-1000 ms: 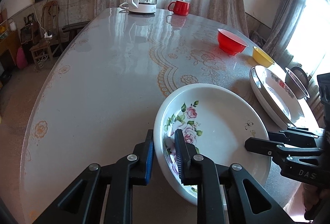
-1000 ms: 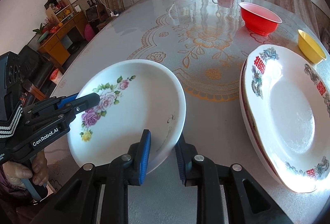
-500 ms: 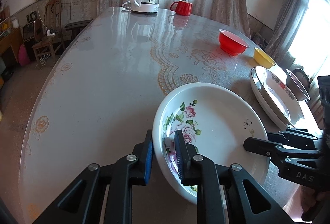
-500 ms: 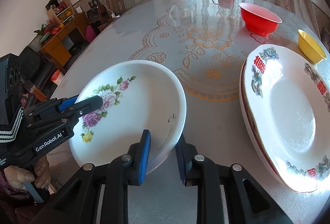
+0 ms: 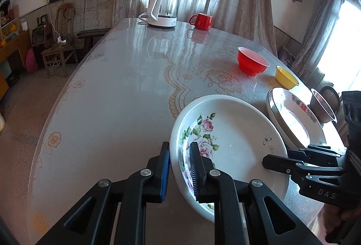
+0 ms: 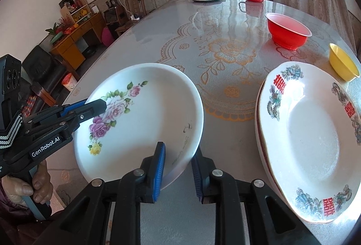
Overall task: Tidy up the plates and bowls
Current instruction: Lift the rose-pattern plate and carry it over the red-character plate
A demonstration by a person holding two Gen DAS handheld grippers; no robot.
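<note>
A white plate with pink roses [image 5: 237, 143] [image 6: 144, 123] is at the near edge of the table, and both grippers hold it. My left gripper [image 5: 179, 168] is shut on its left rim, one pad inside and one outside; in the right wrist view its fingertips [image 6: 99, 107] lie over the roses. My right gripper [image 6: 178, 168] is shut on the opposite rim and shows as black fingers [image 5: 277, 161] in the left wrist view. A stack of white plates with red characters [image 6: 315, 143] [image 5: 293, 118] lies just right of the floral plate.
A red bowl [image 6: 287, 30] [image 5: 252, 63] and a small yellow bowl [image 6: 343, 63] [image 5: 286, 74] stand beyond the plate stack. A metal bowl [image 5: 322, 107] sits at the far right edge. A kettle [image 5: 163, 9] and a red mug [image 5: 202, 21] stand at the table's far end.
Both grippers keep their hold on the floral plate, which has barely shifted. The left wrist view has tipped up a little.
</note>
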